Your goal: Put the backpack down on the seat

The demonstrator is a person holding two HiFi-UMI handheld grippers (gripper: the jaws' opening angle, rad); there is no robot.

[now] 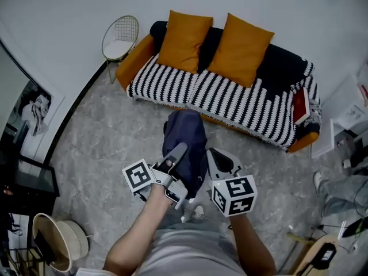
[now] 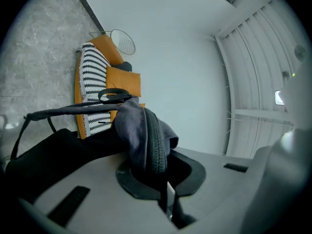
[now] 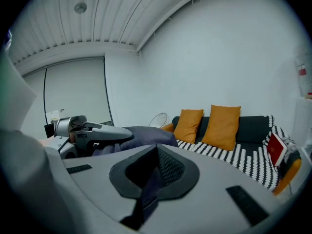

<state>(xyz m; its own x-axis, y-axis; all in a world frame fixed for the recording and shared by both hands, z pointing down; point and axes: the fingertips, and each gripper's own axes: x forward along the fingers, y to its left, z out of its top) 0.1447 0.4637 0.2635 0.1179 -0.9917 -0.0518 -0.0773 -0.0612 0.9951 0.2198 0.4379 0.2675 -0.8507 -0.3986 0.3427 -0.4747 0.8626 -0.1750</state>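
**A:** What sits nearest the person?

**B:** Both forearms come in from 6 o'clock in the head view. A white bin stands off at 7 o'clock. The left gripper is clenched on the backpack. Its own view shows the jaws pinched together on a zippered edge of the navy cloth, and a dark strap runs off toward 9 o'clock there.

**A:** And the other one?

**B:** The right gripper sits just beside it at 3 o'clock, with its jaws closed on a fold of the same cloth.

**A:** So where is the bag?

**B:** It hangs between the two grippers over the grey floor. It is short of the seat and not touching it.

**A:** What lies beyond?

**B:** The sofa is at 12 o'clock, with a black-and-white striped cover over the seat and orange arms. Two orange cushions lean on its dark back, and a red item lies at its 3 o'clock end.

**A:** Anything farther off?

**B:** A wire chair stands just beside the sofa's arm at 11 o'clock, close to the wall.
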